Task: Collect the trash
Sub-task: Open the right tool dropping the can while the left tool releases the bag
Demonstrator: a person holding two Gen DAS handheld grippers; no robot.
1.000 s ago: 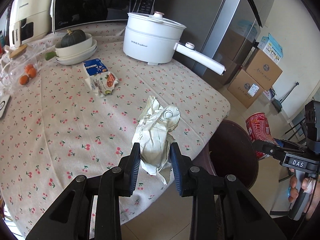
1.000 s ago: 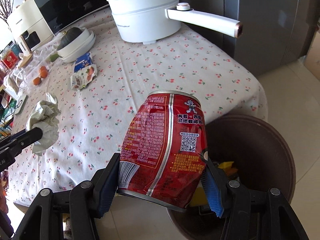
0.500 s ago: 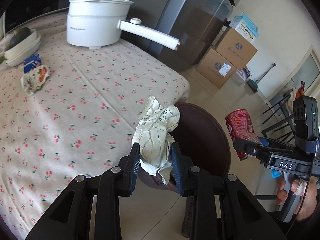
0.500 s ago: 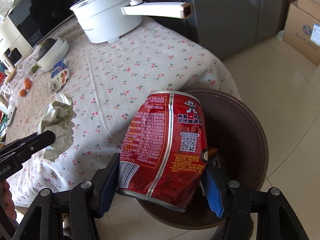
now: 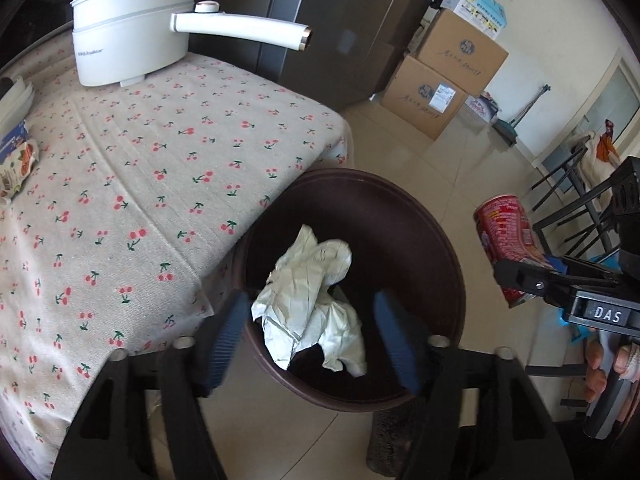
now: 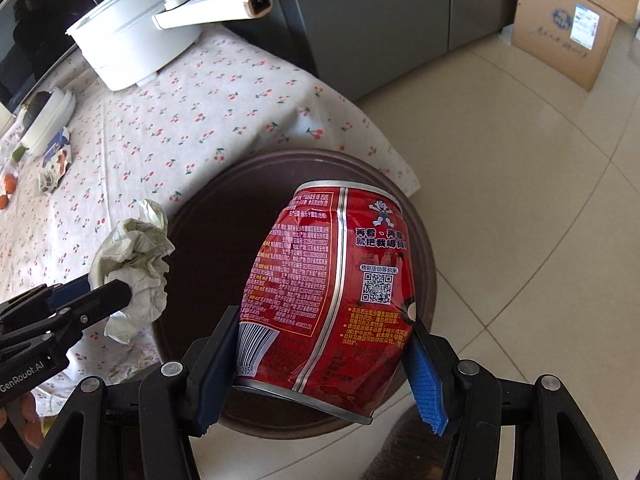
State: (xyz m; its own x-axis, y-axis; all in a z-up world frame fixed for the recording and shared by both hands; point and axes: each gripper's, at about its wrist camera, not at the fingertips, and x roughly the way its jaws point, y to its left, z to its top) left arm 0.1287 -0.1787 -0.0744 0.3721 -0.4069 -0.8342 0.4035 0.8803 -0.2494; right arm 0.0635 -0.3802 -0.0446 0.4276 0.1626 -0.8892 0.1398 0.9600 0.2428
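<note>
1. Left wrist view: the left tool [image 5: 310, 334] stands wide, its two blue-padded fingers [image 5: 224, 332] spread well apart above the round dark brown trash bin [image 5: 432, 240].
2. The crumpled white paper wad [image 5: 312, 300] sits between those fingers. Its left edge is at or just beside the left pad, and a clear gap separates it from the right pad. I cannot tell whether it touches the left pad.
3. The wad lies over the mouth of the bin, which stands on the tiled floor [image 5: 400, 148] against the corner of the table [image 5: 132, 184] with the cherry-print cloth.
4. Right wrist view: the right tool [image 6: 320, 364] is closed at a medium width on a dented red drink can [image 6: 332, 280]. Both blue pads press the can's lower sides.
5. The can is tilted and held over the same bin [image 6: 208, 216], above its right half.
6. In this view the left tool [image 6: 96, 292] comes in from the left edge, with the paper wad [image 6: 134, 256] at its tip, over the bin's left rim.
7. A white electric pot with a long handle [image 6: 132, 40] stands on the far part of the table [image 6: 172, 128].
</note>
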